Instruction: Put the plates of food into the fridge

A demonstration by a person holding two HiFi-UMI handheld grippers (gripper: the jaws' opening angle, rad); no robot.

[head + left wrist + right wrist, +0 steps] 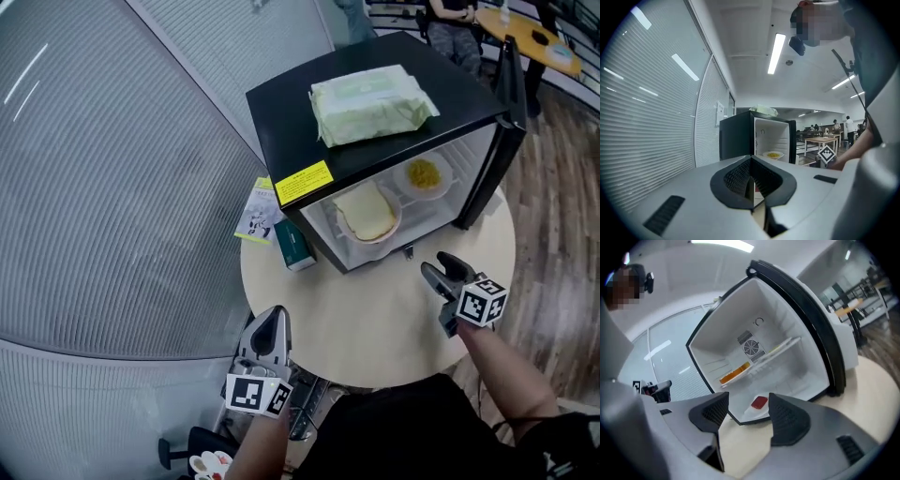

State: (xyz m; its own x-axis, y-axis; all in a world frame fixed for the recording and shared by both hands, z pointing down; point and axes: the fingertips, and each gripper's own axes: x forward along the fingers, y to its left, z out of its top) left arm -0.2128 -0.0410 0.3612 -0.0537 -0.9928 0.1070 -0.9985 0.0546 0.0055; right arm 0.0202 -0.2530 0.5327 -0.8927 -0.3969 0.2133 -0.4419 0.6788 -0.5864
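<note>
L hand-held gripper (274, 321) jaws together; R hand-held gripper (437, 266) wide apart (empty), nr fridge (281, 117)

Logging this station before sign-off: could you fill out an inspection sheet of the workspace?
Surface: round beige table.
Job's things: black mini fridge on the table, door open; plate of pale food and plate of yellow food inside it.
Clutter: pack of wipes on the fridge top; teal box and leaflet on the table beside the fridge.
Grippers: left tongs shut, empty, at the table's near edge; right tongs open, empty, facing the fridge opening.
Cables: nothing seen.
Surroundings: ribbed wall panels; wood floor.
</note>
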